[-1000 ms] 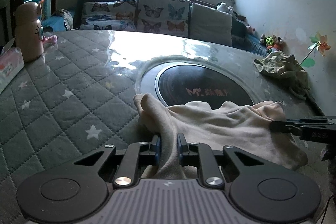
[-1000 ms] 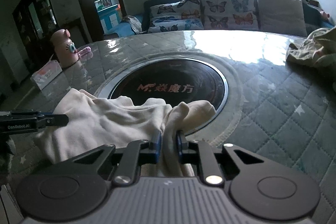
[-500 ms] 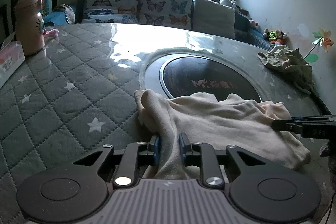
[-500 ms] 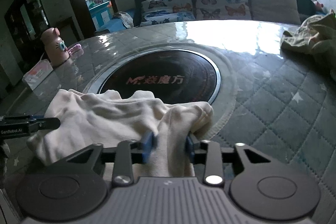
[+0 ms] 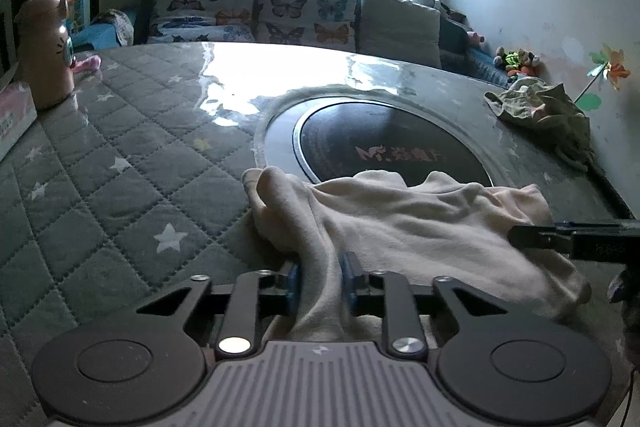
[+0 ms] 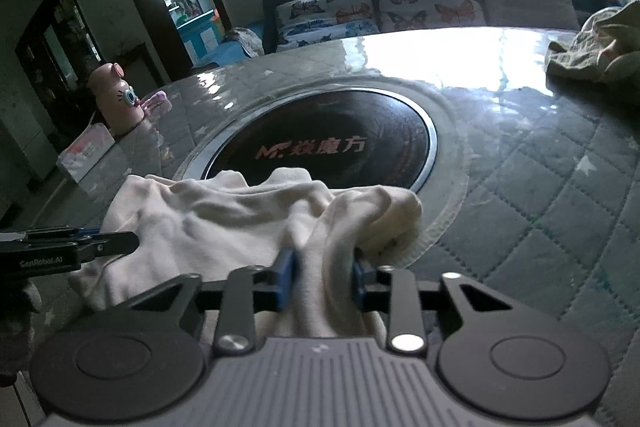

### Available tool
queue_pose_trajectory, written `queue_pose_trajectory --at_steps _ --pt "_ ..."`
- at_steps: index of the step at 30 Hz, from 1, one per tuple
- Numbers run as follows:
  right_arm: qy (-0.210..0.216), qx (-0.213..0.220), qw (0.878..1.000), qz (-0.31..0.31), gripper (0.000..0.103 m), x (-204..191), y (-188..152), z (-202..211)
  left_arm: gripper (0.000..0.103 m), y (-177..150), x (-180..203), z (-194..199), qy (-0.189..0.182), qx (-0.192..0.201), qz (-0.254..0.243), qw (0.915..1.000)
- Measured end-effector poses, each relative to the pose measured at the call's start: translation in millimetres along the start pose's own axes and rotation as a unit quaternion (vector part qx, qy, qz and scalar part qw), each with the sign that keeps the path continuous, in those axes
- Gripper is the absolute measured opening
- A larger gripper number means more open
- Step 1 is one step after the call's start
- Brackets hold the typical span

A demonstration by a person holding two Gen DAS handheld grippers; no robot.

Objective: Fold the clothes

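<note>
**Both grippers loosened around the two ends of the cream garment**

The cream, soft fleece garment (image 5: 404, 223) lies crumpled on the quilted grey surface with white stars (image 5: 120, 163), in the lower middle of both views, with its far edge over the rim of the round black glass plate (image 6: 344, 143) set in the surface. Its long axis runs from left to right across the frames.

The left gripper (image 5: 320, 285) has a fold of the left end between its blue pads, but the jaws stand apart and the pads seem not to press the cloth. The right gripper (image 6: 323, 279) is the same at the right end: jaws parted, the cloth passing loosely between them. So neither one holds the garment firmly, as far as I can judge.

Each gripper is nearest to its own end, so the next fold would likely go forward or across the middle. Beyond the garment there is much open surface. The near edge of the surface is close under the grippers. An olive crumpled cloth (image 5: 540, 107) lies well apart at the upper right, and a pink pig-shaped bottle (image 6: 116, 95) stands well apart at the left.
</note>
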State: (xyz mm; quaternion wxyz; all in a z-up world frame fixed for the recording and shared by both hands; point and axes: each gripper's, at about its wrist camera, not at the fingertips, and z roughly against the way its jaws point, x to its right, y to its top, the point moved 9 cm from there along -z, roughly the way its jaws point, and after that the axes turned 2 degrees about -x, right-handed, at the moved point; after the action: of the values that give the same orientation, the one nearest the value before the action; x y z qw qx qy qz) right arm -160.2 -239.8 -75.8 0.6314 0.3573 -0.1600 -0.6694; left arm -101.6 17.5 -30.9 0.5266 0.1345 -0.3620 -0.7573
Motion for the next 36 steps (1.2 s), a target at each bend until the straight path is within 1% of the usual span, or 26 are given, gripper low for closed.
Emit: queue_pose_trajectory --at_steps 3,6,12,17,21,24,31,36 --pt "0.004 0.01 1.0 0.001 0.02 -0.7 3.1 6.1 0.017 3.1 0.4 2.4 0.001 0.003 0.002 1.0" --pt "0.004 0.021 1.0 0.009 0.02 -4.5 6.9 12.7 0.016 9.8 2.8 7.4 -0.007 0.016 0.007 0.9998" --pt "0.002 0.046 0.999 0.016 0.019 -7.6 19.8 29.7 0.016 25.7 18.9 9.8 -0.018 0.029 -0.014 0.9993" --pt "-0.012 0.051 0.998 0.015 0.019 1.7 22.8 36.1 0.016 32.9 34.1 3.8 -0.027 0.03 -0.025 0.9989" --pt "-0.026 0.057 0.998 0.005 0.019 16.3 24.5 42.7 0.016 37.6 47.2 -2.8 -0.032 0.027 -0.036 0.9984" --pt "-0.039 0.066 0.997 -0.001 0.019 28.6 29.0 49.6 0.016 48.1 61.5 -11.4 -0.043 0.029 -0.038 0.9979" --pt "-0.089 0.085 0.992 -0.021 0.019 73.8 42.2 70.6 0.016 71.5 120.0 -34.0 -0.073 0.035 -0.069 0.9944" --pt "-0.129 0.097 0.986 -0.039 0.019 113.5 49.1 89.3 0.016 81.0 161.6 -53.3 -0.089 0.028 -0.088 0.9918"
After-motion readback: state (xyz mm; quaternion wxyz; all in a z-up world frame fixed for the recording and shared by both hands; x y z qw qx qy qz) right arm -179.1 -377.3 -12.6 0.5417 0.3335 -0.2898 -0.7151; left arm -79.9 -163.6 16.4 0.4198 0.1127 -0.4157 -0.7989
